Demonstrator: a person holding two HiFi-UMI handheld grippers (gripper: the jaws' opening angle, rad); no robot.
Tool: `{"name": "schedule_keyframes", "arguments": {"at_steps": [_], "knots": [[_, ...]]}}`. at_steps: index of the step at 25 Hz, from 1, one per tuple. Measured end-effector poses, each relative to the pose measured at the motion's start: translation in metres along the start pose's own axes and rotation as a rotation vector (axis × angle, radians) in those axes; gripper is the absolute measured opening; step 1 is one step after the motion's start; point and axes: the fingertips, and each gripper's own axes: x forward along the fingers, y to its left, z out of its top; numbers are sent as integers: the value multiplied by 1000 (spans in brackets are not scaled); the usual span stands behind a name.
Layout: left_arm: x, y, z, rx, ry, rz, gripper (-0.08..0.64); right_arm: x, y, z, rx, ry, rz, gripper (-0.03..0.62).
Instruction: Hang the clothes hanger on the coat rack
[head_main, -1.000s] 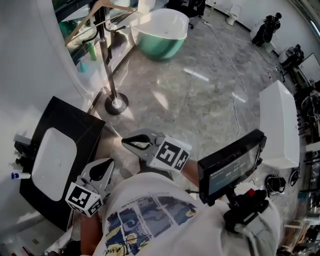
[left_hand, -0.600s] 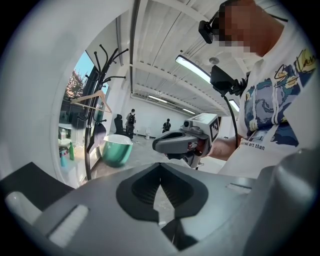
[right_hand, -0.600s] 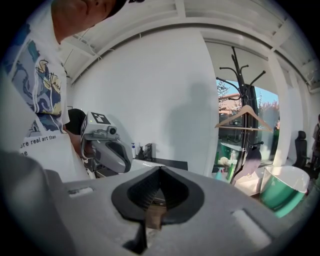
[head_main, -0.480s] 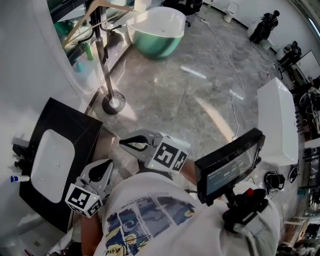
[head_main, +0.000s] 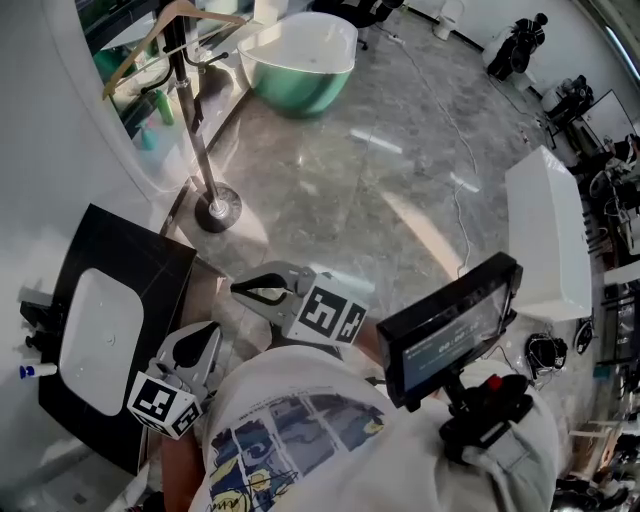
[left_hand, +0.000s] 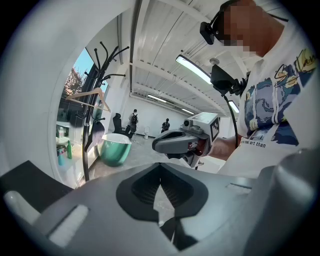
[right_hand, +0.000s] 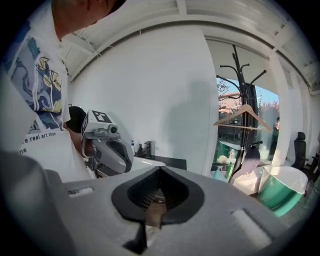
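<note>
My left gripper (head_main: 207, 330) and right gripper (head_main: 238, 290) are smooth light-grey shells with dark ribbed pads in a black recess at the jaws, and each bears a white cube (head_main: 160, 405) of black square markers. I wear a white T-shirt (head_main: 300, 420) printed with a blue, yellow and black drawing and a line of small dark lettering. A black screen (head_main: 445, 330) on a black mount (head_main: 490, 420) with a red knob sits at my chest, and a black camera (left_hand: 211, 30) with a thin black cable rides at my head.
</note>
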Motion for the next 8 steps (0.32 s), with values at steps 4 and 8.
{"name": "schedule_keyframes", "arguments": {"at_steps": [4,8], "knots": [[-1,1,2,-3,2,7,3,1,-1,1,1,2,6,2],[-2,0,4,-4,4,10,3,0,-1,4,2,1,9,0]]}}
